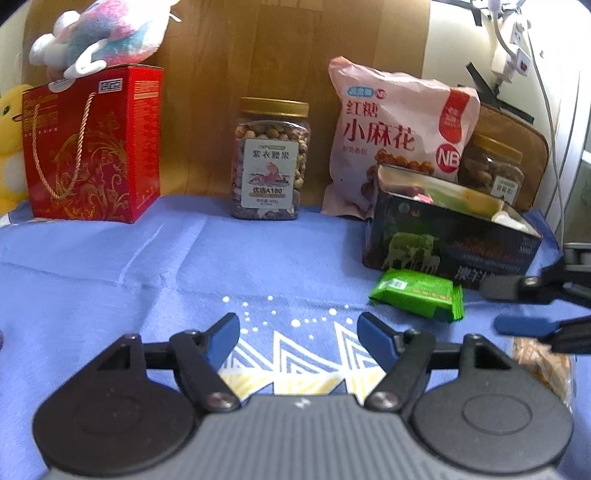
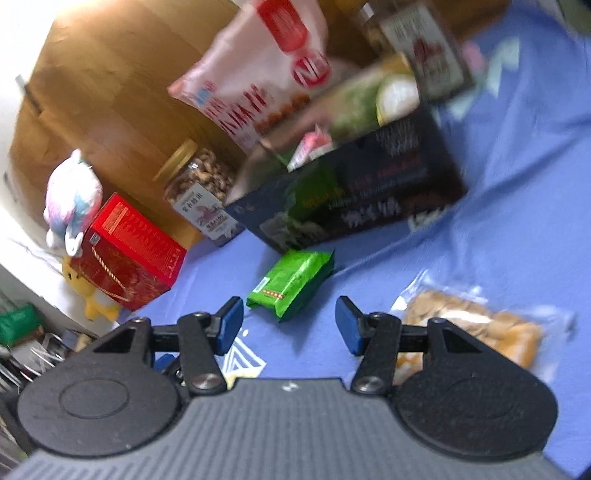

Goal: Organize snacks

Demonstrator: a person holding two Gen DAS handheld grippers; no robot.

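A green snack packet (image 1: 417, 294) lies on the blue cloth in front of an open dark box (image 1: 450, 240) with snacks inside. It shows in the right wrist view (image 2: 291, 282) just ahead of my right gripper (image 2: 290, 326), which is open and empty. A clear bag of brown biscuits (image 2: 476, 328) lies to its right. My left gripper (image 1: 298, 341) is open and empty over the cloth. The right gripper (image 1: 517, 306) shows at the right edge of the left wrist view, beside the green packet.
At the back stand a red gift box (image 1: 92, 147) with a plush toy (image 1: 99, 33) on it, a nut jar (image 1: 271, 158), a pink snack bag (image 1: 395, 136) and a second jar (image 1: 495, 166). A wooden board (image 1: 258, 48) stands behind them.
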